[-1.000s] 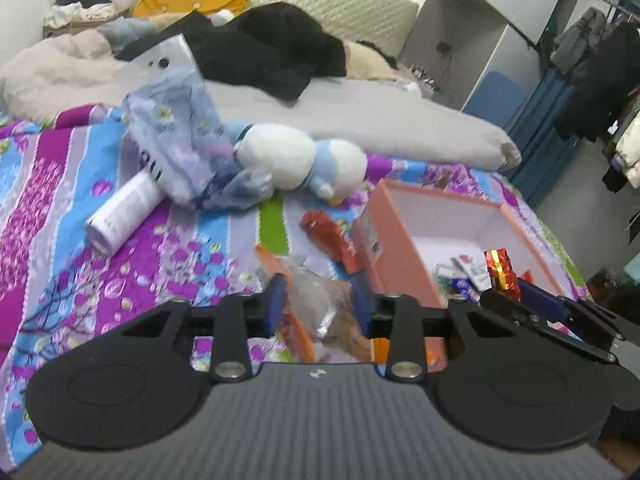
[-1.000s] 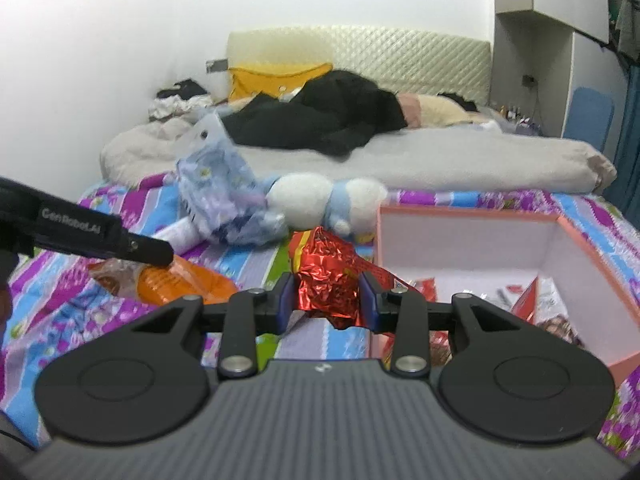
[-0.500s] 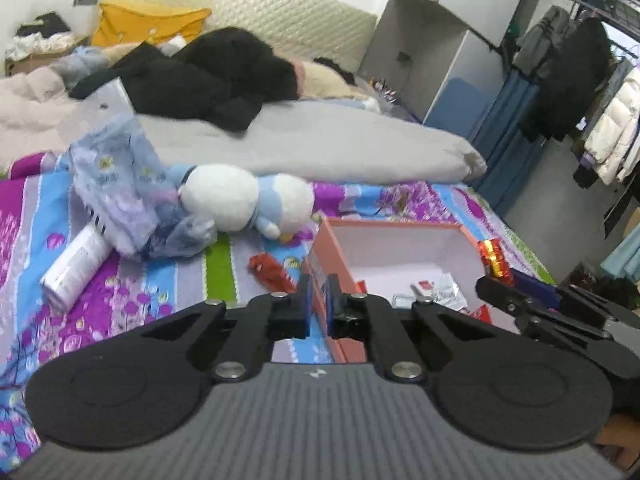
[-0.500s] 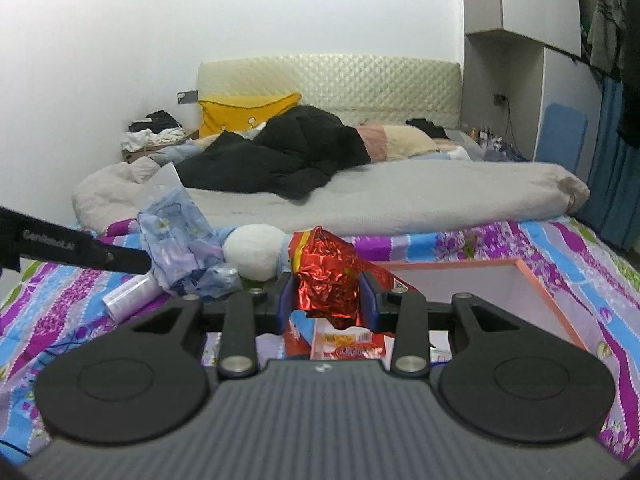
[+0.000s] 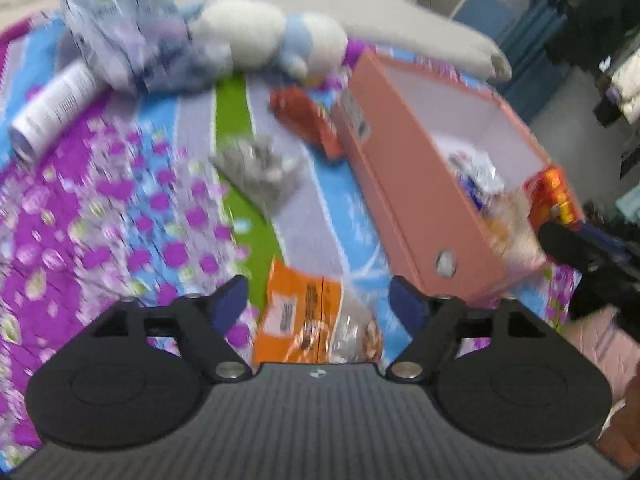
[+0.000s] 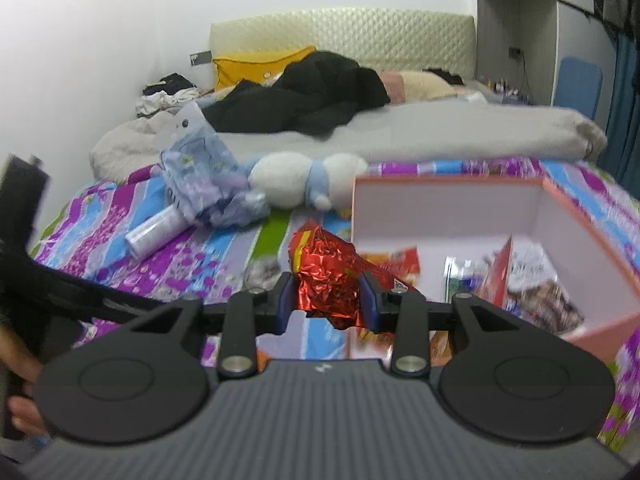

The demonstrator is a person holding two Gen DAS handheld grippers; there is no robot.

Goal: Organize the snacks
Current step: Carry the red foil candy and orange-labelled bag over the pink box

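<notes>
A bedroom: a bed [image 5: 120,208] covered by a sheet striped and flowered in purple, blue and green carries the clutter, with a cream quilted headboard [image 6: 340,40] and a yellow pillow [image 6: 256,66] at its far end against a white wall. In the left wrist view, going from the left, a white cylindrical tube [image 5: 56,108] lies on its side, a crumpled pale-blue floral bag [image 5: 128,28] sits just behind it, and a white and blue plush toy [image 5: 272,38] lies beside the bag. Nearer the middle a crinkled silver wrapper [image 5: 260,172] rests on the sheet, and a red snack packet [image 5: 304,118] lies against the outer wall of the salmon-pink box [image 5: 400,160], which stands open with several snacks already inside. The left tongs [image 5: 320,304] have just been opening and now stand wide apart, empty, with an orange snack bag [image 5: 304,320] lying on the sheet between and below the fingertips, not pressed by either. In the right wrist view the right tongs [image 6: 328,300] are closed on a crumpled red foil snack packet [image 6: 326,276], held above the sheet just left of the box's open front; a hand [image 6: 16,364] shows at the left edge
</notes>
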